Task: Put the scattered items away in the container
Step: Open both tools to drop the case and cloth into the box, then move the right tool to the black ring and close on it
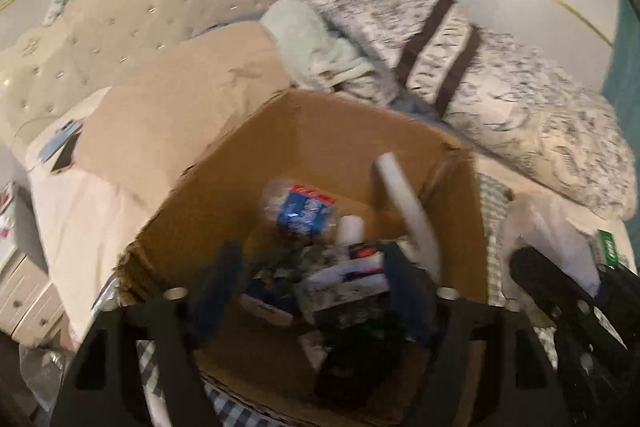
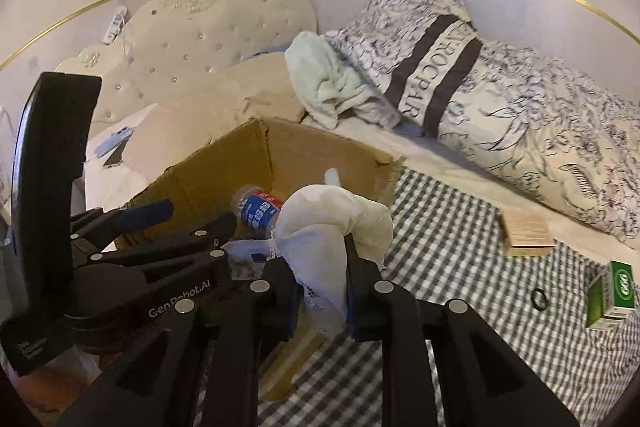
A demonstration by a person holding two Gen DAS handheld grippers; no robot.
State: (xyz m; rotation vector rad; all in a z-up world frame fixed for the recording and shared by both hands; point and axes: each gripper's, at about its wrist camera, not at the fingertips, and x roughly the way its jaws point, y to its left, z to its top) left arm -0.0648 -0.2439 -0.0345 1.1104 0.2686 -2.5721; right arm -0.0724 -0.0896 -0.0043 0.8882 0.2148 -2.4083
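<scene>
The left gripper (image 1: 308,279) is wide open over the cardboard box (image 1: 320,131). The right gripper (image 2: 320,291) pinches a white cloth (image 2: 332,223) that may snag on the rim.

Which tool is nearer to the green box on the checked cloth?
Right. The right tool, shut on a white cloth bundle, is beside the cardboard box, left of the green box. The left tool hangs open over the cardboard box, farther away.
</scene>
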